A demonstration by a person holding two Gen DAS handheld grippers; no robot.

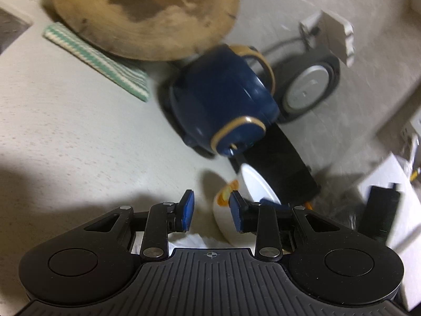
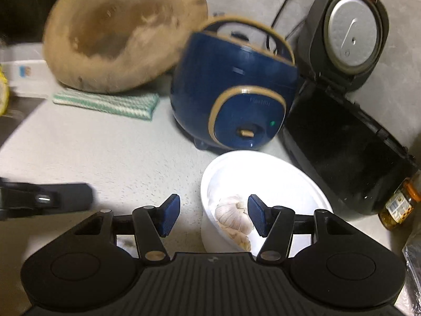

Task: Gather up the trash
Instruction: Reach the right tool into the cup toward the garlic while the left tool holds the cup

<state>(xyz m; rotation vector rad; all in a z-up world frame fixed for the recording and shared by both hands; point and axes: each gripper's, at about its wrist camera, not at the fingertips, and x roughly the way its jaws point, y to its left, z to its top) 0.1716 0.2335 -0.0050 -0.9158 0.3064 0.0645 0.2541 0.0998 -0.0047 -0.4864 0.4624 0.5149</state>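
Left wrist view: left tool (image 1: 210, 212) stands wide, holding nothing. A crumpled white tissue (image 1: 193, 239), presumably the trash, lies on the desk (image 1: 65, 131) directly beneath it, mostly hidden by the tool body; long axis cannot be told. A white bowl (image 1: 229, 226) crowds the right finger; open desk lies left.

Right wrist view: right tool (image 2: 214, 216) is wide, empty, over the bowl (image 2: 263, 173) of garlic (image 2: 232, 217). Blue cooker (image 2: 231, 89) blocks the far side. Left tool judged nearer.
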